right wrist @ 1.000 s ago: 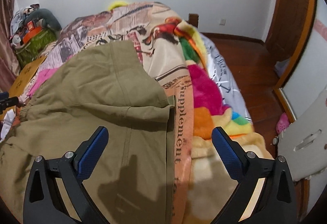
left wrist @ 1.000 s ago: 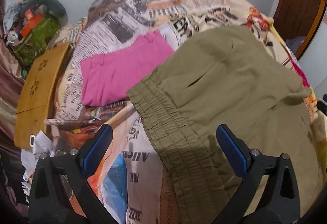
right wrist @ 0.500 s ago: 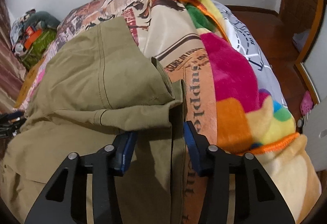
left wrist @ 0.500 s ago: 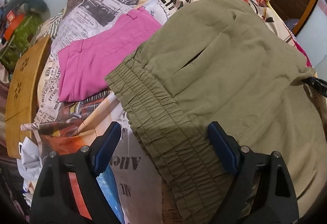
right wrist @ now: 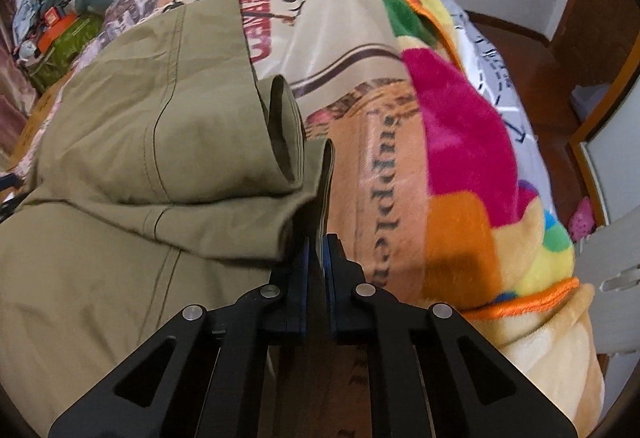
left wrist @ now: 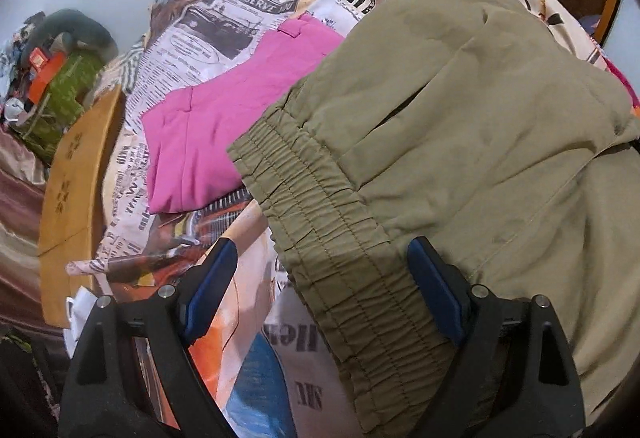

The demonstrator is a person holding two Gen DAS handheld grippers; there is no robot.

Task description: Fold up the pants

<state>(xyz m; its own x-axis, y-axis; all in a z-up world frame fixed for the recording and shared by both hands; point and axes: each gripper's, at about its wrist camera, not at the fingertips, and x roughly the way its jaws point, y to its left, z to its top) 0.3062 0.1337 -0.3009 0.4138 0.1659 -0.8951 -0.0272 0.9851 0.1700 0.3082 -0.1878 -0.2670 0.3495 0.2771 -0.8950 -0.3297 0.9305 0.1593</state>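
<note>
The olive-green pants (left wrist: 460, 142) lie spread over the bed (left wrist: 256, 10), on a bedspread printed like newspaper pages. Their cloth is thin and matte, with faint creases and visible seam stitching. In the left wrist view the gathered elastic waistband (left wrist: 320, 238) runs diagonally toward the camera, densely ribbed, and a slit pocket opens just behind it. The left gripper (left wrist: 320, 290) hangs over that waistband with its blue-padded fingers (left wrist: 434, 290) spread wide, one on each side of the band, grasping nothing.

In the right wrist view the pants are doubled over: an upper layer lies folded across a lower one, and a hemmed leg opening (right wrist: 286, 130) curls up at the edge. The right gripper (right wrist: 316, 266) has its fingers clenched on a thin upright edge of the pants' fabric beside that opening.

A folded pink garment (left wrist: 224, 118) lies on the bed just beyond the waistband. A multicoloured fleece blanket (right wrist: 468, 142) lies along the bed's right side.
</note>
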